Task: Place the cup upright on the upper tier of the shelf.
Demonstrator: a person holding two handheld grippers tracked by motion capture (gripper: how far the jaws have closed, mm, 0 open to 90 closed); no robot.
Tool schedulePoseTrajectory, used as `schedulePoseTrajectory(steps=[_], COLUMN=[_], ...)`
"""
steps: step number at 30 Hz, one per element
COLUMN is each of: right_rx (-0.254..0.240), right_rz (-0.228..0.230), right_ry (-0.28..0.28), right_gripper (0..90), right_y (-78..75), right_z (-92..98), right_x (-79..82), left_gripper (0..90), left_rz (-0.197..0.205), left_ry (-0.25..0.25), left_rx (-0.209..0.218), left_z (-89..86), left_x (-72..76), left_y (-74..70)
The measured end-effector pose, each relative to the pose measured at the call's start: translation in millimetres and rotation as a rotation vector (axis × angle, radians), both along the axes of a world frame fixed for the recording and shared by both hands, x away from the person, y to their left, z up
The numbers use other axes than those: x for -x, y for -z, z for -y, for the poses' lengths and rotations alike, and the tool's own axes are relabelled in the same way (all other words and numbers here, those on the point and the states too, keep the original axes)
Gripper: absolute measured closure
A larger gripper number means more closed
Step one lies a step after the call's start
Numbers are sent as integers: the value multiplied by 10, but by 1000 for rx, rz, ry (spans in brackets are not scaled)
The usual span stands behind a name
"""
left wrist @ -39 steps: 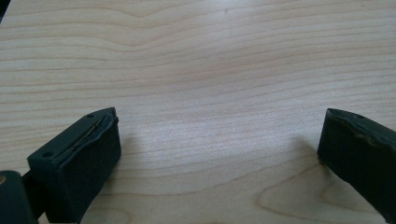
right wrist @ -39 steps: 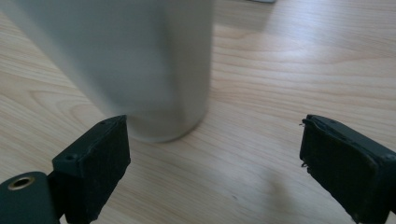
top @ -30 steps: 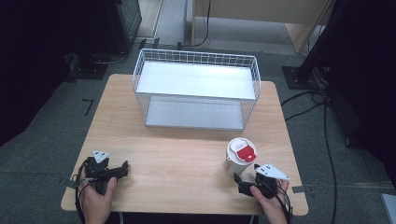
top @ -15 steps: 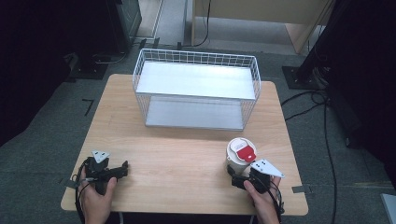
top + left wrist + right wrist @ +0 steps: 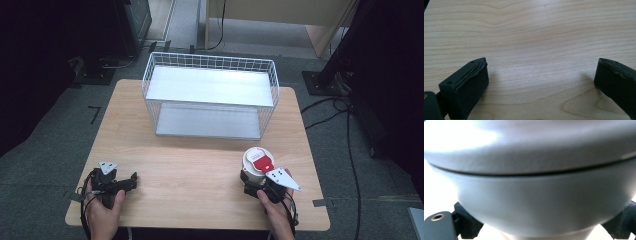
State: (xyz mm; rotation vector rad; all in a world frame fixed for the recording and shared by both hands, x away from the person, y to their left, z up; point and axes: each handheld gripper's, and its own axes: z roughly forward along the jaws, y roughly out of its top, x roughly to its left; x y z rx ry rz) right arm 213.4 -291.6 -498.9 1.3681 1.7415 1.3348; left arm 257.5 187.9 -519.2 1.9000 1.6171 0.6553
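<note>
Low, right gripper [image 5: 252, 186] astride cup [image 5: 256, 162]

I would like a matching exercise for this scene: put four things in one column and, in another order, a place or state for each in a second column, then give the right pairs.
Things:
1. left gripper
2. right gripper
3. white cup with a red label on its lid
4. white wire basket

Places or states:
A. at the far middle of the table
B. jaws wide apart over bare wood, near the front left corner
C. jaws on either side of the cup's lower body
D. upright near the front right corner

Pairs: 1-B, 2-C, 3-D, 4-A
</note>
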Motion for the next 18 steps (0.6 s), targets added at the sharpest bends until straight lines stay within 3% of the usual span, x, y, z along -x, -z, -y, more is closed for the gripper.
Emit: schedulePoseTrajectory(steps=[4, 11, 18], right_rx=[-3, 20, -23], right_rz=[27, 33, 56], right_ry=[6, -2, -24], right_gripper=[91, 95, 101], right_y=[-1, -38, -26], right_z=[-35, -87, -84], right_x=[-39, -75, -56], left_gripper=[0, 0, 0], left_rz=[0, 0, 0], left_ry=[0, 0, 0], left_rx=[0, 0, 1], left_z=[0, -1, 0], left_x=[0, 0, 0], left_y=[0, 0, 0])
